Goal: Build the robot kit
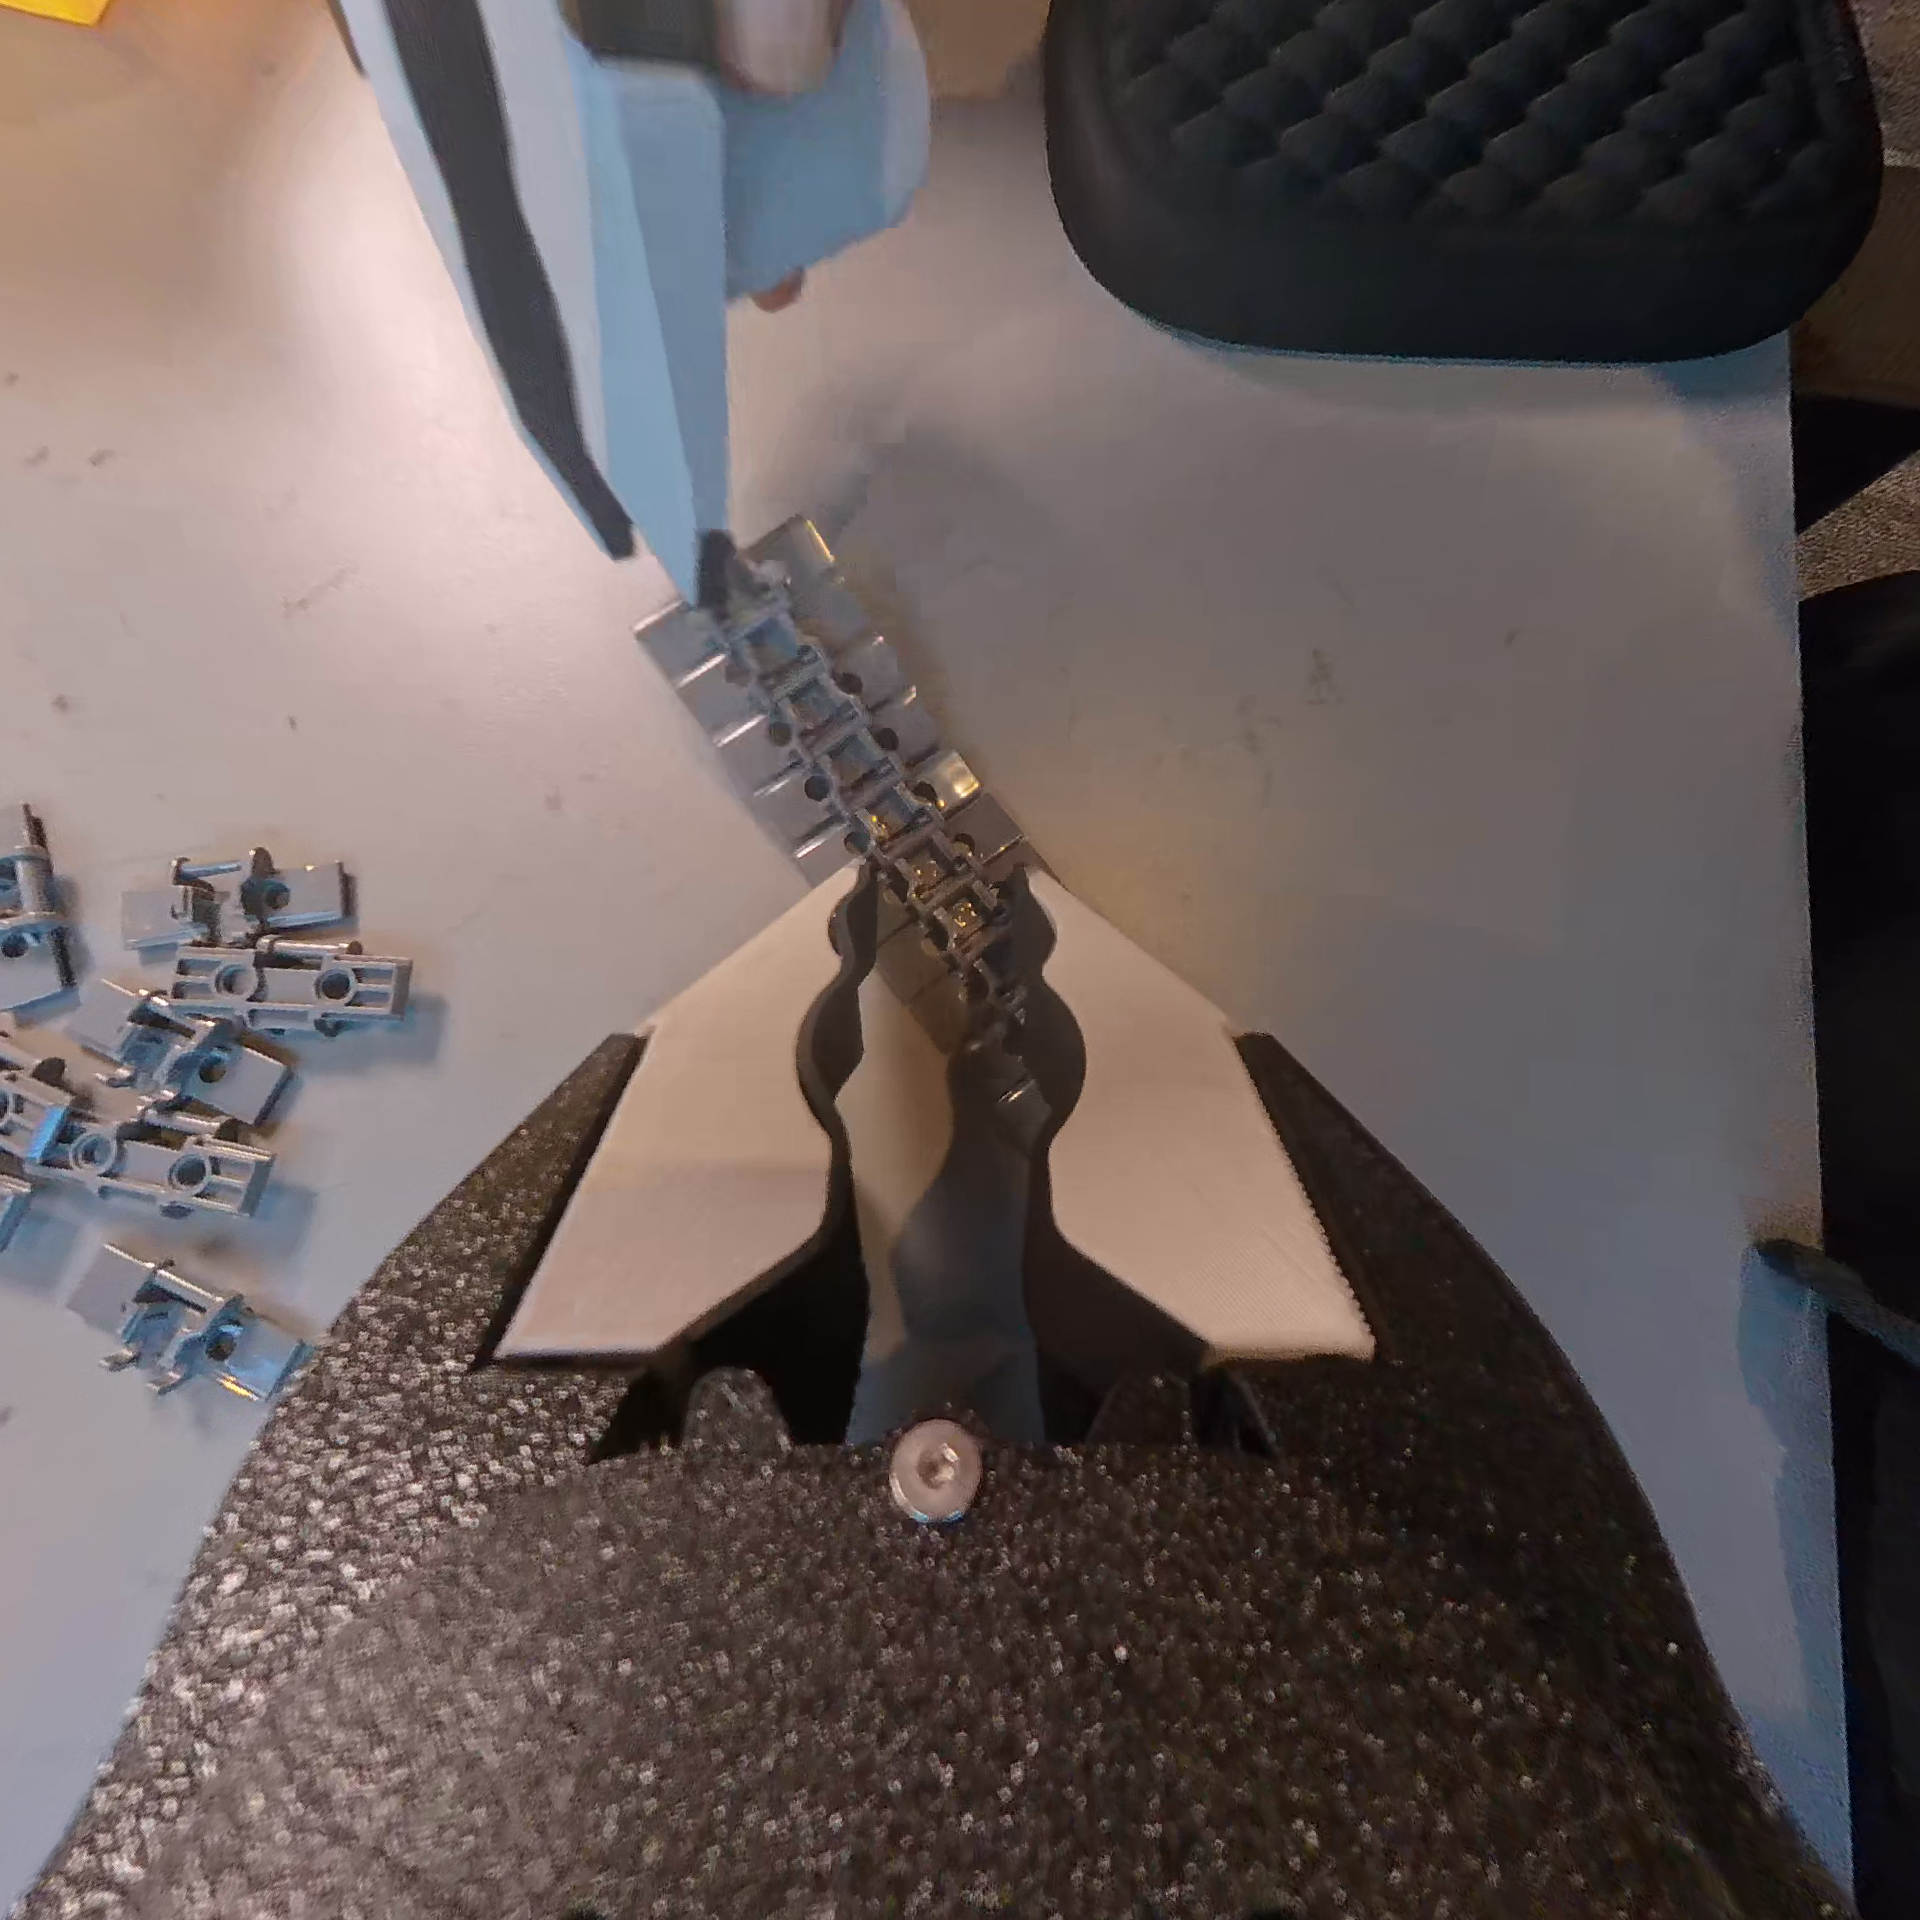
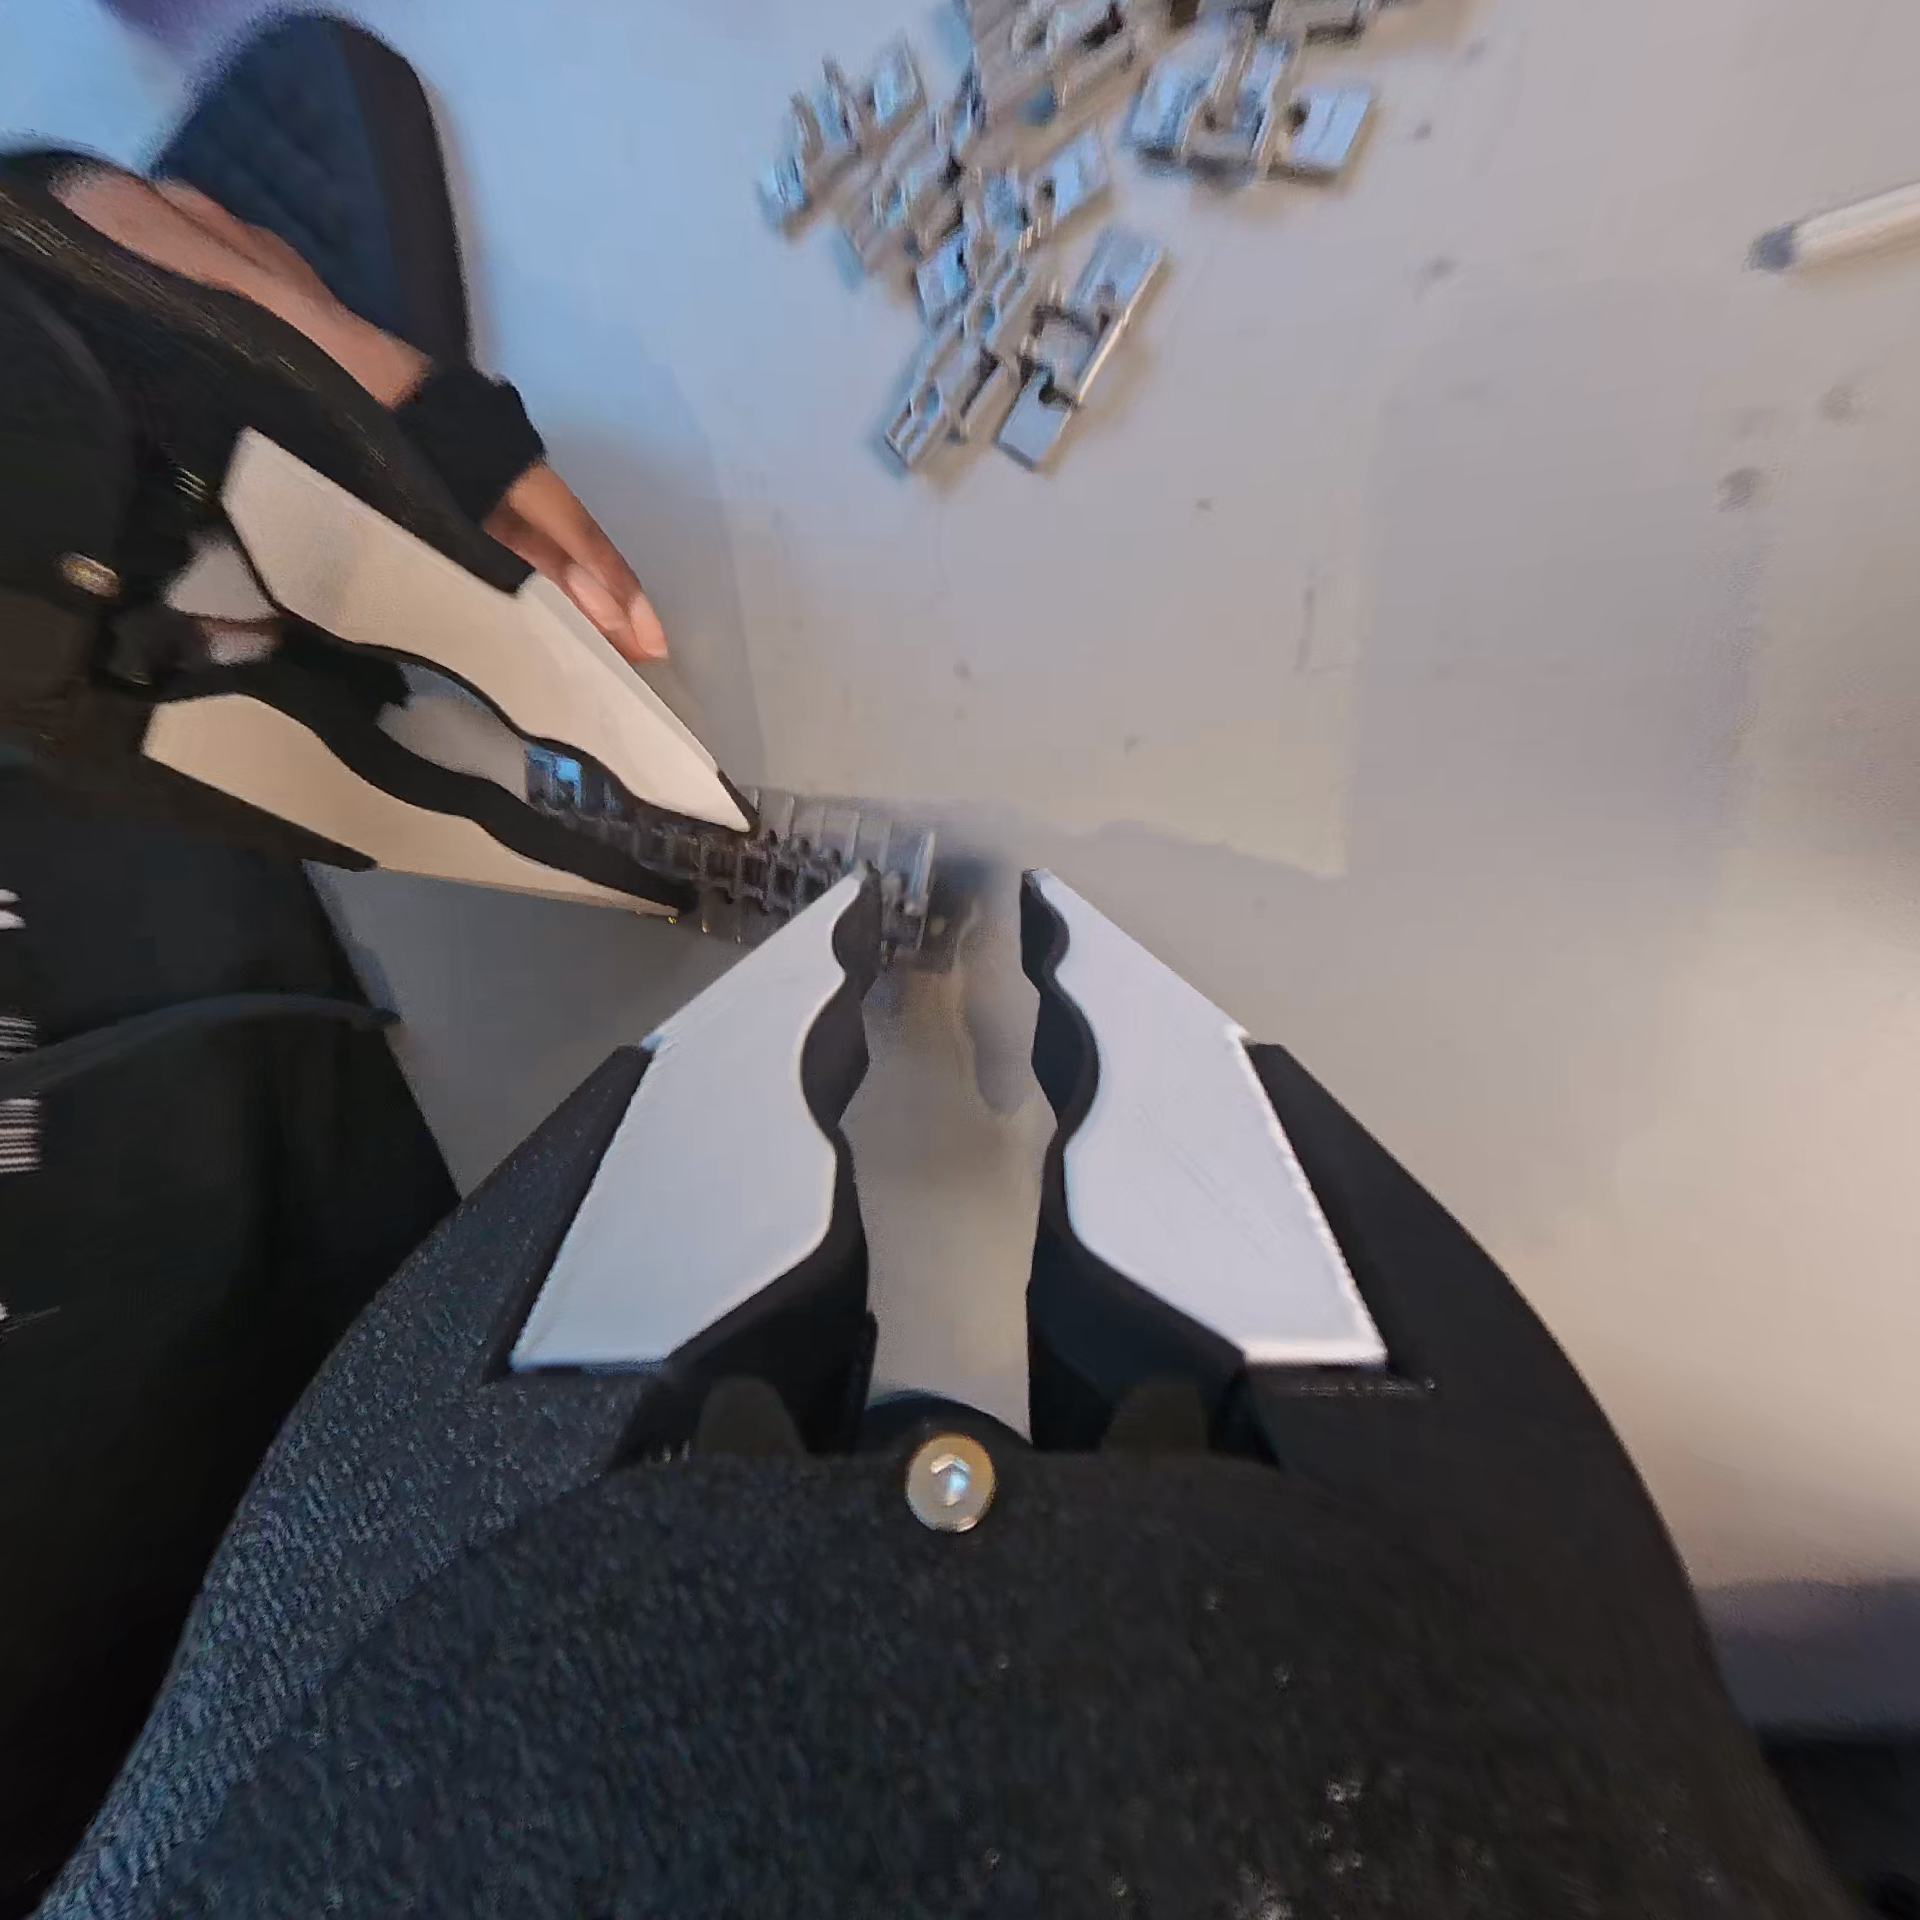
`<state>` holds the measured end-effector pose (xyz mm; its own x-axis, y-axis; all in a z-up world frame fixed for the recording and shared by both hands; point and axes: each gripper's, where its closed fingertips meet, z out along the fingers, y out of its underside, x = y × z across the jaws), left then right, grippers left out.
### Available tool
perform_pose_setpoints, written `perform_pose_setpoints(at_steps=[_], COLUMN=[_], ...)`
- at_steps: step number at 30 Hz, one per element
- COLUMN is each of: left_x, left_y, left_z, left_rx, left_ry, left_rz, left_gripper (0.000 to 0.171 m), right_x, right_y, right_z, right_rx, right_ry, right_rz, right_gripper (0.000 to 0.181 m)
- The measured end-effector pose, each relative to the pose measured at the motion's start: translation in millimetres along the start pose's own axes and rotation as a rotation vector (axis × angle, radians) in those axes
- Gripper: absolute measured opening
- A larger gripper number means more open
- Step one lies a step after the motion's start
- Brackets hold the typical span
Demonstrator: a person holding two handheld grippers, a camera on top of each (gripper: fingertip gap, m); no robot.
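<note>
A pale, scuffed table (image 1: 1351,623) carries everything, with a black quilted cushion (image 1: 1455,156) at its far edge. Your left gripper (image 1: 945,883) is clamped on one end of the grey linked track (image 1: 821,707), steadying it flat. Your right gripper (image 2: 940,883) stands parted at the other end, one fingertip touching. Loose links (image 1: 197,1060) lie scattered well apart.

Left gripper (image 1: 940,883), right gripper (image 2: 940,883) — speckled black bodies, white fingers, wavy black pads, silver screw.
</note>
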<state>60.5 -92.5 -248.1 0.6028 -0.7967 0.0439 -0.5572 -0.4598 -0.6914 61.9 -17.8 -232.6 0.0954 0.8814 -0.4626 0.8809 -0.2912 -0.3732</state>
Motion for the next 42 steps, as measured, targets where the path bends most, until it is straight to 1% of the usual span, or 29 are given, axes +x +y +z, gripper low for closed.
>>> perform_pose_setpoints(at_steps=[2,4,7,10,12,14,16,18,20,23,25,28,30,31,34,36,38,40,42], left_x=[3,5,13,7,-19,-50,-75,-89,-94,-96,-96,-97,-98,-98,-99,-98,-91,-77,-61], left_y=[2,3,3,-13,-20,-18,-8,4,11,10,11,10,9,8,6,3,-5,-20,-34], left_z=[-2,-4,-9,-32,-50,-62,-65,-62,-58,-56,-56,-58,-59,-60,-63,-64,-66,-72,-79], left_rx=[-0.007,-0.012,-0.007,0.105,0.176,0.217,0.229,0.208,0.183,0.174,0.172,0.187,0.198,0.206,0.228,0.248,0.293,0.379,0.458], left_ry=[0.027,0.06,0.141,0.185,0.109,0.017,-0.056,-0.096,-0.113,-0.141,-0.145,-0.142,-0.142,-0.143,-0.138,-0.116,-0.06,0.053,0.208], left_rz=[0.004,0.005,-0.014,-0.062,-0.093,-0.142,-0.193,-0.225,-0.234,-0.205,-0.203,-0.212,-0.217,-0.219,-0.231,-0.243,-0.255,-0.289,-0.352], left_gripper=[0.024,0.024,0.029,0.029,0.026,0.026,0.026,0.027,0.028,0.028,0.027,0.027,0.026,0.026,0.027,0.027,0.027,0.027,0.027], right_x=[3,3,-2,-7,-7,-8,-3,2,7,15,17,23,20,19,10,-2,-21,-41,-59], right_y=[-11,-18,-24,-33,-41,-49,-57,-65,-70,-75,-79,-82,-78,-77,-71,-67,-64,-59,-53], right_z=[-14,-23,-21,-9,2,13,21,27,31,37,41,45,45,43,29,18,5,-4,-10], right_rx=[0.095,0.157,0.21,0.249,0.269,0.27,0.252,0.234,0.209,0.164,0.154,0.128,0.114,0.118,0.159,0.2,0.26,0.295,0.307], right_ry=[-0.002,0.025,0.082,0.133,0.172,0.187,0.217,0.23,0.224,0.216,0.19,0.205,0.177,0.176,0.188,0.193,0.183,0.172,0.187], right_rz=[-0.012,-0.077,-0.225,-0.363,-0.444,-0.498,-0.538,-0.558,-0.548,-0.54,-0.52,-0.523,-0.527,-0.534,-0.624,-0.71,-0.796,-0.889,-0.996], right_gripper=[0.027,0.027,0.027,0.027,0.028,0.031,0.032,0.035,0.037,0.042,0.042,0.029,0.026,0.016,0.015,0.015,0.015,0.015,0.015])
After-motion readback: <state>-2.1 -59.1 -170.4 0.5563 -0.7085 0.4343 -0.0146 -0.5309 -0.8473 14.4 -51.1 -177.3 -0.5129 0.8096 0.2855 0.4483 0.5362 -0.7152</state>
